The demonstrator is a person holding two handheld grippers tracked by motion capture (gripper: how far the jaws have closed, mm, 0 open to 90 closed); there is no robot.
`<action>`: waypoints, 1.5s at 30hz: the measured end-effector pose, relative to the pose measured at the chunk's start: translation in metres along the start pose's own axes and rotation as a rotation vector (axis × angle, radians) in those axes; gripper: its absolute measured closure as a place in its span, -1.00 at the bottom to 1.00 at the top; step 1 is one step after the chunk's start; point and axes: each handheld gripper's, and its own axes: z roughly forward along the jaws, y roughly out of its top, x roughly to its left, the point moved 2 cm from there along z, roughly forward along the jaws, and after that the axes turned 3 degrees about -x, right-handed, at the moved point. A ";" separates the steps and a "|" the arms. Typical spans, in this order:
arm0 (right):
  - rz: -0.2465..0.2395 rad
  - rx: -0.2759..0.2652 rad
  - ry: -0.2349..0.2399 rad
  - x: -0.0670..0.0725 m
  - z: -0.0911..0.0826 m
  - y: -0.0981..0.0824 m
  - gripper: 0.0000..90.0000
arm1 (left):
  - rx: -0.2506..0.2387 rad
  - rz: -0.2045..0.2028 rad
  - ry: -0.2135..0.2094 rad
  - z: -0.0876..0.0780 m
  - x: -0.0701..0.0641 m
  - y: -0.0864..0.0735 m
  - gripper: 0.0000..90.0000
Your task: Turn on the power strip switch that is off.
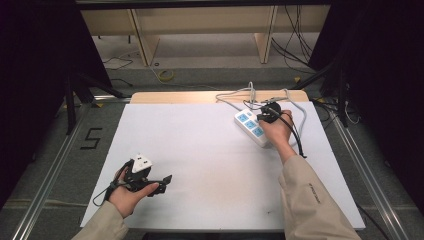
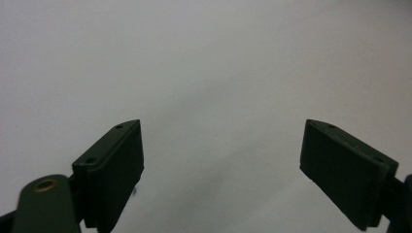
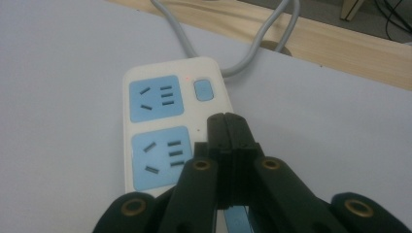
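— How do the two grippers stand?

— The left gripper [image 2: 221, 155] is spread wide with nothing between its jaws, held low over the white table cover [image 1: 210, 165] at the near left. The right gripper [image 3: 227, 127] is clenched, jaws pressed flat together with nothing between them, over the power strip [image 3: 160, 121] at the far right of the table.

— Is it touching the strip?

— Can't tell; the tips sit just above it, beside the lower blue socket [image 3: 160, 158]. A switch [image 3: 203, 90] lies ahead of them.

— Anything hidden?

— The strip's near end is covered by the gripper, and its grey cord [image 3: 252, 46] runs out of frame.
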 end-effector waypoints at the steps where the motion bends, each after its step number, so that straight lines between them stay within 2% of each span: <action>1: 0.000 0.000 0.000 0.000 0.000 0.000 1.00 | 0.000 0.000 0.000 0.000 0.000 0.000 -0.65; 19: 0.001 0.022 -0.010 -0.004 0.006 0.000 1.00 | 0.000 -0.003 -0.002 0.000 0.000 0.000 -0.65; 32: 0.001 0.032 -0.003 -0.002 0.010 0.002 1.00 | 0.001 -0.003 -0.002 0.000 -0.001 0.000 -0.65; 41: -0.038 0.057 -0.011 0.001 0.012 0.005 1.00 | 0.003 -0.002 -0.001 0.001 -0.001 0.000 -0.65; 45: -0.036 0.062 -0.008 0.001 0.012 0.005 1.00 | 0.001 -0.003 -0.001 0.000 -0.001 0.000 -0.65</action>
